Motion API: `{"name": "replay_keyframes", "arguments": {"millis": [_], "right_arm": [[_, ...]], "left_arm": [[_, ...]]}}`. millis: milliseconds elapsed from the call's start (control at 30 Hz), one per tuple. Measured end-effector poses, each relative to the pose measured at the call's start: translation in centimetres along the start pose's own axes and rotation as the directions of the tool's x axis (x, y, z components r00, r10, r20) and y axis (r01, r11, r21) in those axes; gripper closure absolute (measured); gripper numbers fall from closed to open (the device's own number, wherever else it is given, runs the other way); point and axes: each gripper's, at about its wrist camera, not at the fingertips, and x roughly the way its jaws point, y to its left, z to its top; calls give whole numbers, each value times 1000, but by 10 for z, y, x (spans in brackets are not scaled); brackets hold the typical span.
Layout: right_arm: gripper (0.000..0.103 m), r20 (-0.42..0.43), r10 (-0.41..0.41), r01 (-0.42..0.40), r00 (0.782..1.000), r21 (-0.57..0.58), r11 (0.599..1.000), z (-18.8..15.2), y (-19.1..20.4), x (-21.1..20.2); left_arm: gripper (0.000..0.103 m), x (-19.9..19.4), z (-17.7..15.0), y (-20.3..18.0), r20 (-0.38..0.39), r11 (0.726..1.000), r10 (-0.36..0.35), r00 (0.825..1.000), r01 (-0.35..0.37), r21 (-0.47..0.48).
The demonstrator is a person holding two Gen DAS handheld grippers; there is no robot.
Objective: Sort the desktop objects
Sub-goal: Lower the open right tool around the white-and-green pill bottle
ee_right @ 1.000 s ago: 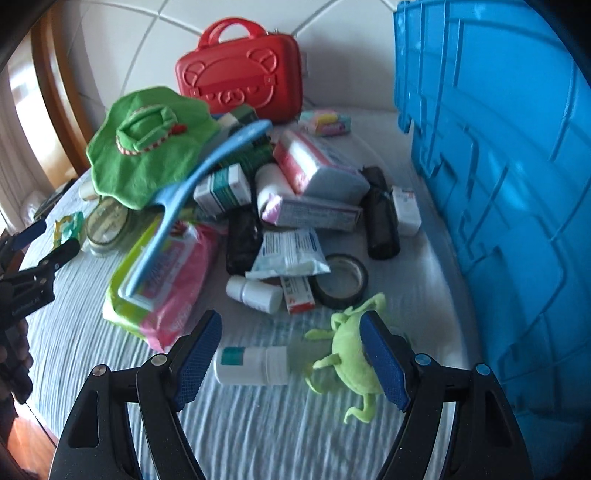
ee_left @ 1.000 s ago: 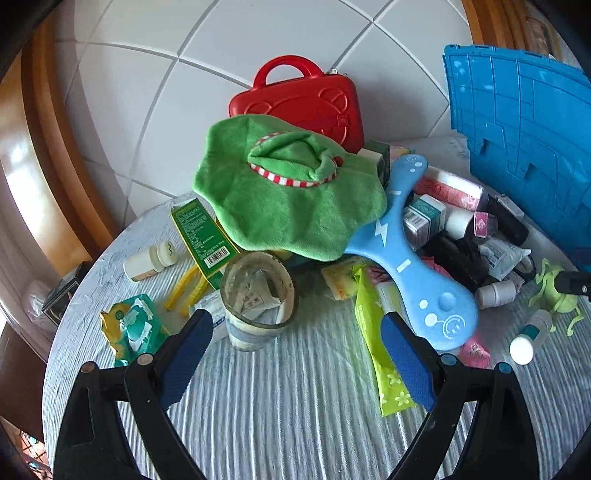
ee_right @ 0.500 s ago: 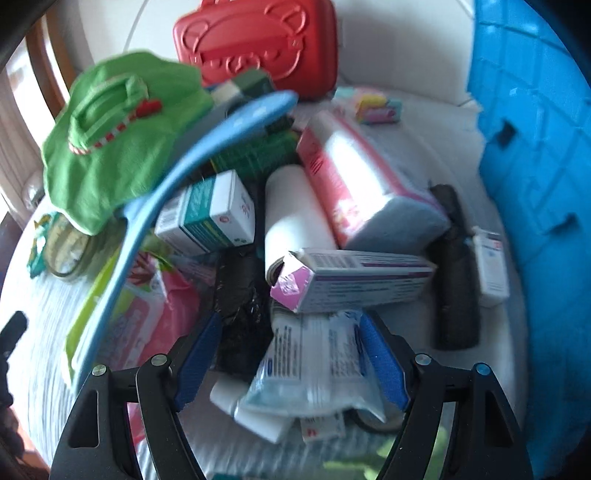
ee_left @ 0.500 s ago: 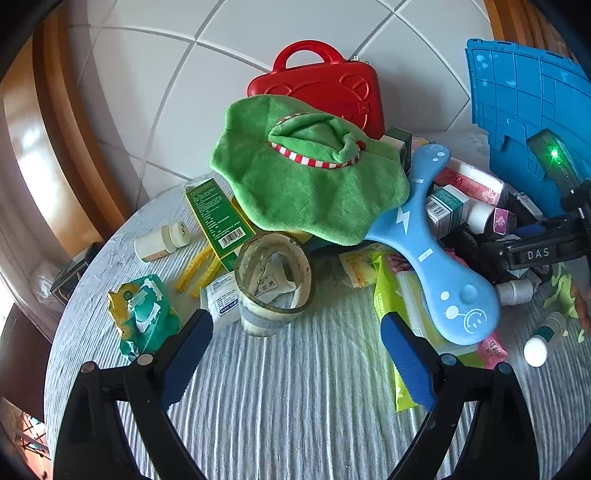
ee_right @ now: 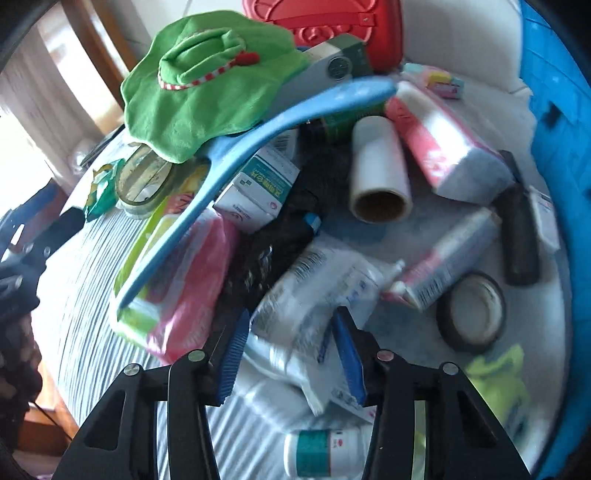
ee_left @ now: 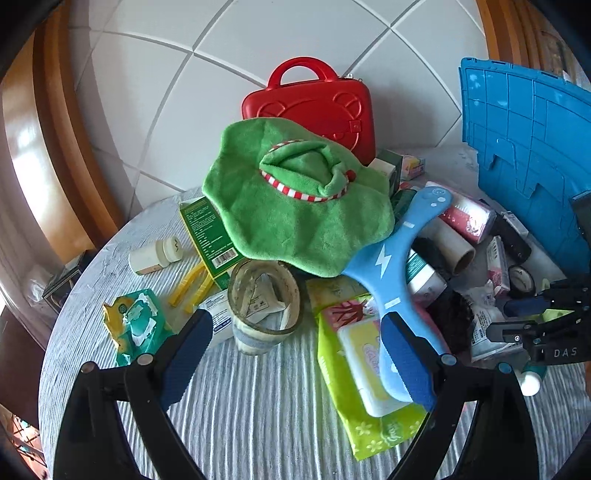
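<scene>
Right hand-held gripper [ee_right: 291, 354], moved from the green toy into the pile on the worktop [ee_left: 258, 406], is closing around a white packet [ee_right: 306, 295]: first pick begins. Left hand-held gripper [ee_left: 295, 354] hovers open, empty.

White crinkly sachet [ee_right: 314, 291] lies flat beside the black pouch [ee_right: 273, 240].

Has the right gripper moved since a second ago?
Yes. The right gripper has gone forward into the pile, from the green monster toy to the white packet, toward the red case. Its jaws are closing around the packet.
</scene>
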Motion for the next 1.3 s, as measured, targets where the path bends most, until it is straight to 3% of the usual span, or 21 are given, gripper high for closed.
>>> {"name": "replay_keyframes", "arguments": {"millis": [167, 333, 500, 633, 700, 800, 967, 1167, 1300], "right_arm": [[55, -15, 31, -29, 999, 137, 990, 1, -21, 0], [45, -31, 25, -21, 999, 115, 993, 12, -11, 13], [44, 71, 40, -41, 997, 24, 999, -25, -7, -35], [42, 15, 11, -10, 1000, -41, 999, -61, -3, -45], [41, 26, -10, 12, 1000, -81, 997, -72, -3, -49], [41, 27, -42, 45, 999, -94, 995, -72, 2, -49], [40, 25, -20, 22, 999, -108, 994, -94, -10, -61], [40, 12, -25, 27, 1000, -129, 991, -90, -15, -57], [40, -41, 6, -10, 999, -99, 995, -90, -22, -51]], "left_arm": [[10, 7, 6, -18, -12, 999, -34, 999, 34, 10], [10, 6, 2, -25, -24, 999, -35, 999, 35, 25], [10, -10, -15, -18, -37, 999, -33, 999, 34, 37], [10, -15, -21, -12, -44, 1000, -19, 999, 20, 18], [10, -14, -21, -13, -46, 1000, -14, 999, 14, 9], [10, -17, -21, -16, -43, 1000, -6, 999, 6, 12], [10, -31, -27, -13, -31, 1000, 3, 1000, -3, 18], [10, -37, -40, -7, -66, 1000, 29, 997, -30, -6], [10, -41, -45, -4, -65, 999, 50, 997, -51, -13]]}}
